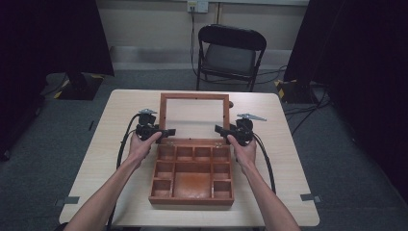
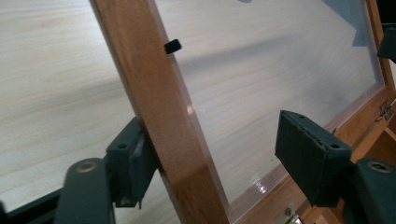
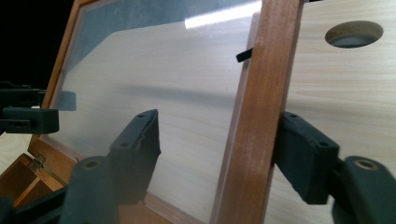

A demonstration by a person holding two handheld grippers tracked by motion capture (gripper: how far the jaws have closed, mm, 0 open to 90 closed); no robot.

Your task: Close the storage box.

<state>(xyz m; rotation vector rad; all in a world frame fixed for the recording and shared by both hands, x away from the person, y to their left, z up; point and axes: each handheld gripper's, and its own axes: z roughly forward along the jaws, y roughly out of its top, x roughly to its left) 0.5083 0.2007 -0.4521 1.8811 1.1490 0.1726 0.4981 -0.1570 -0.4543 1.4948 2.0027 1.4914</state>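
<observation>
Presently, a wooden box (image 1: 191,178) sits on the desk (image 1: 103,144) toward its near edge, midway between the left and right edges, its compartments exposed. Its lid (image 1: 194,97), a wooden frame around a clear pane, stands raised from hinges on the far side of the box and leans back toward the far edge of the desk.

The left gripper (image 1: 166,132) is at the lid's left side rail, low down near the hinges. In the left gripper view the rail (image 2: 163,116) runs steeply upward between the jaws: one pad (image 2: 130,163) touches its outer face, the other pad (image 2: 310,158) stands well clear over the pane. The jaws are spread, with the rail between them but not pinched.

The right gripper (image 1: 220,129) mirrors this at the right side rail. In the right gripper view that rail (image 3: 261,116) rises between the jaws; the outer pad (image 3: 303,154) lies against or just beside it, the inner pad (image 3: 137,144) is apart from it over the pane. Spread likewise, not yet clamped.

Deciding relation: each rail's long axis runs across its gripper's jaw gap, so closing should seat both pads on opposite faces. Neither hand is nearer; both stand level, one per rail. Judgement: the lid is about to be gripped from both sides for swinging on its hinges. An uneven grip could twist the frame.
</observation>
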